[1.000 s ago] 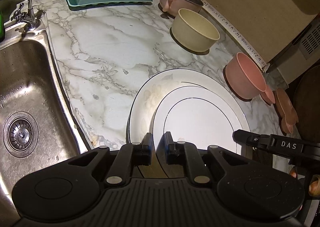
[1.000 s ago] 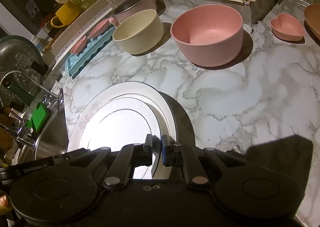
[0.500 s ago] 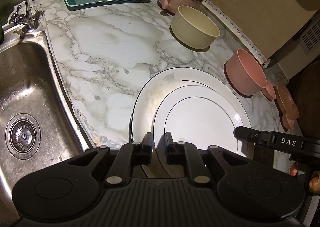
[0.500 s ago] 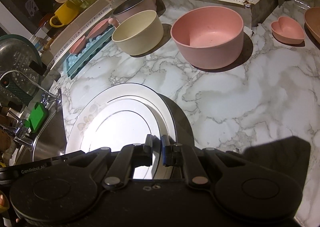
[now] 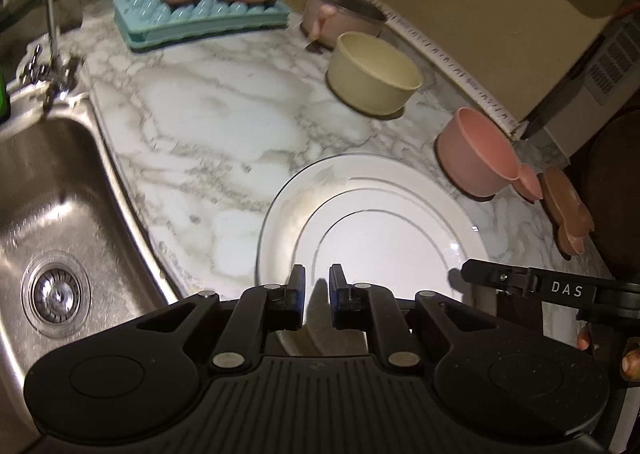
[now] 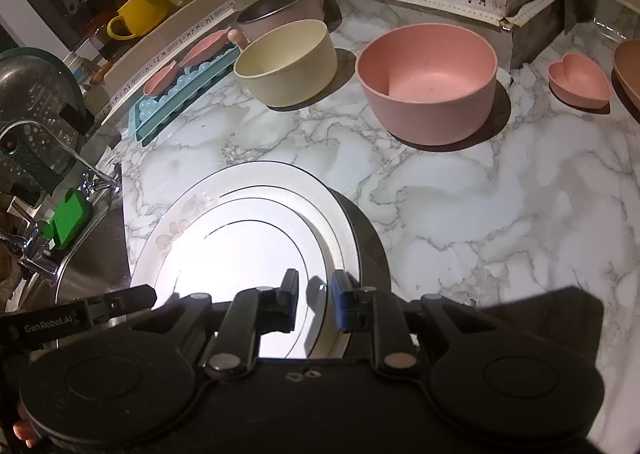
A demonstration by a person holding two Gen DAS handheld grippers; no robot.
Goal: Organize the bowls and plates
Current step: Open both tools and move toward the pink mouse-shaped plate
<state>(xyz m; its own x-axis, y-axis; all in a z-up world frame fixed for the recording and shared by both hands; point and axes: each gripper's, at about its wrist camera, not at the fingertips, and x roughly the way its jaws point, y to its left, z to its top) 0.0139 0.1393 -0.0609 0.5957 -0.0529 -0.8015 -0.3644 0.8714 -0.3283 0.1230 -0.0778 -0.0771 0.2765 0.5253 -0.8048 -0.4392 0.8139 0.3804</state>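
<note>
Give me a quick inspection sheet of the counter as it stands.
Surface: marble counter, sink beside it.
Job's things: smaller white plate lying on larger plate; cream bowl, pink bowl standing apart.
Clutter: blue tray, pink pot, heart dish.
Grippers: left tool shut on the plate rim; right tool opening, rim between its pads.
Cables: nothing seen.
Surroundings: tap, yellow mug.

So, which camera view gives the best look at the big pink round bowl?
The right wrist view: the big pink round bowl stands whole and near the middle, showing its rim, wall and empty inside. In the left wrist view the same bowl sits near the right edge, strongly tilted by the lens, so little of its inside shows.
</note>
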